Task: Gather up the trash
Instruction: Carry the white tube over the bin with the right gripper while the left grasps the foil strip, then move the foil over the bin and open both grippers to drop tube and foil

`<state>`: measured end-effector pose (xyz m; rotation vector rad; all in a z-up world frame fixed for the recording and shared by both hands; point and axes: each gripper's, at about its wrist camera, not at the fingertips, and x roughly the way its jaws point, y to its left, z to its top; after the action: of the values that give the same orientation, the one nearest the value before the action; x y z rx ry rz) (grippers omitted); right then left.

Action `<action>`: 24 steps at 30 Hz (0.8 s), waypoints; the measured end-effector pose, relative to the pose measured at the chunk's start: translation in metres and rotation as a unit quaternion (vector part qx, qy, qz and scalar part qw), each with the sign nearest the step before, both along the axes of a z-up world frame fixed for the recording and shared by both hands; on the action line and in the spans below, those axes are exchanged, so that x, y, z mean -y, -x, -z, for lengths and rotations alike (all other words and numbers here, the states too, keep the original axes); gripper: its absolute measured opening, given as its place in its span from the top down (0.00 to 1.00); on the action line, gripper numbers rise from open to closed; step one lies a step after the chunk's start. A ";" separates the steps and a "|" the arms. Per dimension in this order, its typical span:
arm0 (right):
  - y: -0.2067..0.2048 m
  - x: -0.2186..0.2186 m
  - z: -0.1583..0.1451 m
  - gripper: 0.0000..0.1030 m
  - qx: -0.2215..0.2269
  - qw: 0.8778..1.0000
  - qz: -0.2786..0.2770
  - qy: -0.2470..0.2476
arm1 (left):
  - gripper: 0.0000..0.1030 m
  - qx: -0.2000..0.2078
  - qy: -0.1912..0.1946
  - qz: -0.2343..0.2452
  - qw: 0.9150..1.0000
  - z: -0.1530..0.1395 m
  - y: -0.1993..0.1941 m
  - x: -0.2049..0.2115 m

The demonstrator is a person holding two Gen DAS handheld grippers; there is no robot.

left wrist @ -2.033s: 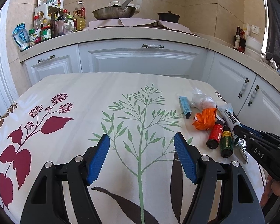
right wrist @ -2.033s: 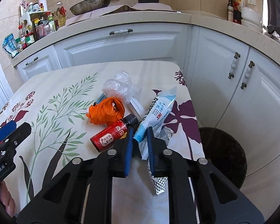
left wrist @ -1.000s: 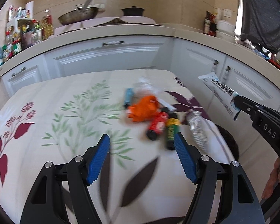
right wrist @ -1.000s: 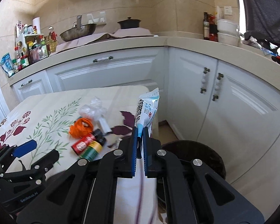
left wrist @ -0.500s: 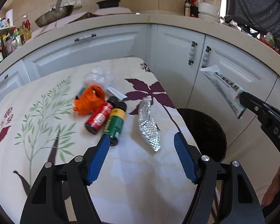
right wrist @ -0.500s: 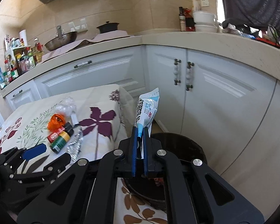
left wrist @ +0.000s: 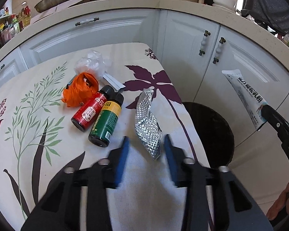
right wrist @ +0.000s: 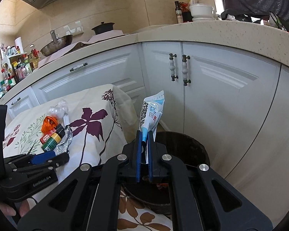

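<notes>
Right gripper [right wrist: 144, 144] clenched on white sachet [right wrist: 151, 113], above dark bin [right wrist: 185, 144]. Left gripper [left wrist: 145, 150] released, foil wrapper [left wrist: 147, 123] between its fingertips.

White-and-blue sachet [right wrist: 151, 113] stands upright, pinched at its lower end, above the dark round bin [right wrist: 185, 144]. On the tabletop [left wrist: 38, 88], near the right edge: crumpled silver foil wrapper [left wrist: 147, 123], green bottle [left wrist: 106, 123] and red bottle [left wrist: 89, 111] lying side by side, orange bag [left wrist: 79, 89], clear plastic [left wrist: 92, 62].
</notes>
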<state>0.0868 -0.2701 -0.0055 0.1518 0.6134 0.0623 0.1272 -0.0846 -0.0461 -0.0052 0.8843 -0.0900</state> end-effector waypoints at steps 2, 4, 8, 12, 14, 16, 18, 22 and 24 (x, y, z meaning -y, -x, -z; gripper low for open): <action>0.000 0.001 0.000 0.94 0.000 1.000 0.001 0.000 | 0.79 0.000 0.000 0.004 1.000 0.000 -0.001 0.001; 0.000 0.002 0.001 0.94 -0.001 1.000 0.002 0.000 | 0.79 0.002 0.000 0.008 1.000 0.000 0.000 0.002; 0.001 0.003 0.000 0.94 0.000 1.000 0.004 0.003 | 0.79 0.014 0.003 0.010 1.000 -0.005 0.003 0.001; 0.002 0.005 -0.002 0.94 0.002 1.000 0.007 0.007 | 0.79 0.035 -0.003 0.017 0.999 -0.014 0.007 0.003; 0.002 0.007 -0.003 0.94 0.003 1.000 0.010 0.008 | 0.79 0.049 -0.003 0.021 0.999 -0.022 0.009 0.005; 0.003 0.008 -0.003 0.94 0.003 1.000 0.012 0.011 | 0.79 0.063 -0.005 0.025 0.998 -0.028 0.010 0.007; 0.004 0.010 -0.003 0.94 0.003 1.000 0.014 0.013 | 0.79 0.078 -0.009 0.032 0.996 -0.033 0.011 0.012; 0.005 0.016 -0.006 0.94 0.005 1.000 0.022 0.020 | 0.79 0.088 -0.005 0.049 0.995 -0.039 0.007 0.023; 0.006 0.020 -0.008 0.94 0.007 0.999 0.026 0.023 | 0.79 0.091 -0.003 0.057 0.994 -0.042 0.005 0.029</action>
<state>0.0811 -0.2898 0.0023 0.1222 0.5962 -0.0018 0.1222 -0.1136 -0.0043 0.0572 0.7017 -0.1914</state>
